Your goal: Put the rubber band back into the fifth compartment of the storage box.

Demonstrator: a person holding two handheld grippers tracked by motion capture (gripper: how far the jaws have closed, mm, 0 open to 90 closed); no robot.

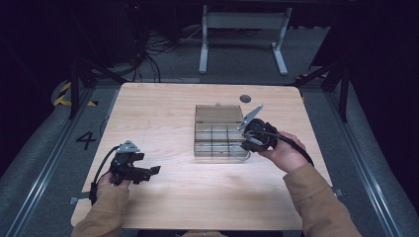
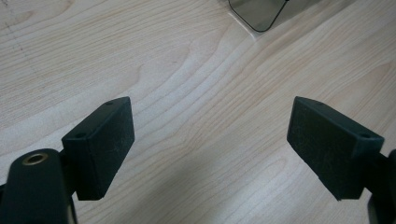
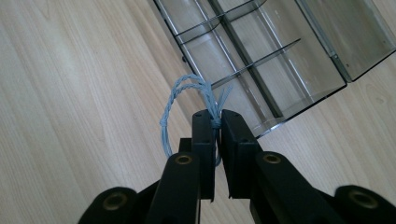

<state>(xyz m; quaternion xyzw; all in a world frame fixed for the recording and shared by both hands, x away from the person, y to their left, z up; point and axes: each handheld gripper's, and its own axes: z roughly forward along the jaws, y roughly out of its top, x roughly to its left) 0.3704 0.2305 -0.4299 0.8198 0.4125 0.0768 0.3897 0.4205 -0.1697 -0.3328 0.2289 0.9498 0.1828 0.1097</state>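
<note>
Nearest the person, the left claw (image 1: 148, 172) rests low over bare desk (image 1: 163, 113), jaws spread wide and holding nothing; the left gripper view shows wood grain between its pads (image 2: 100, 144) and one corner of the box at the top edge.

Further forward on the other side, the right claw (image 3: 215, 122) is clamped narrow on a loop of light blue twisted cord (image 3: 187, 105), gripped at its knot. The loop hangs free ahead of the jaws, just beside the near corner of the clear compartment box (image 3: 280, 60). In the high view the cord (image 1: 240, 153) sits at the front right edge of the box (image 1: 217, 133), whose lid stands open.

Judged status: pickup is complete. Remaining: carry the cord over a compartment, lower it and release. The compartments visible appear empty.
</note>
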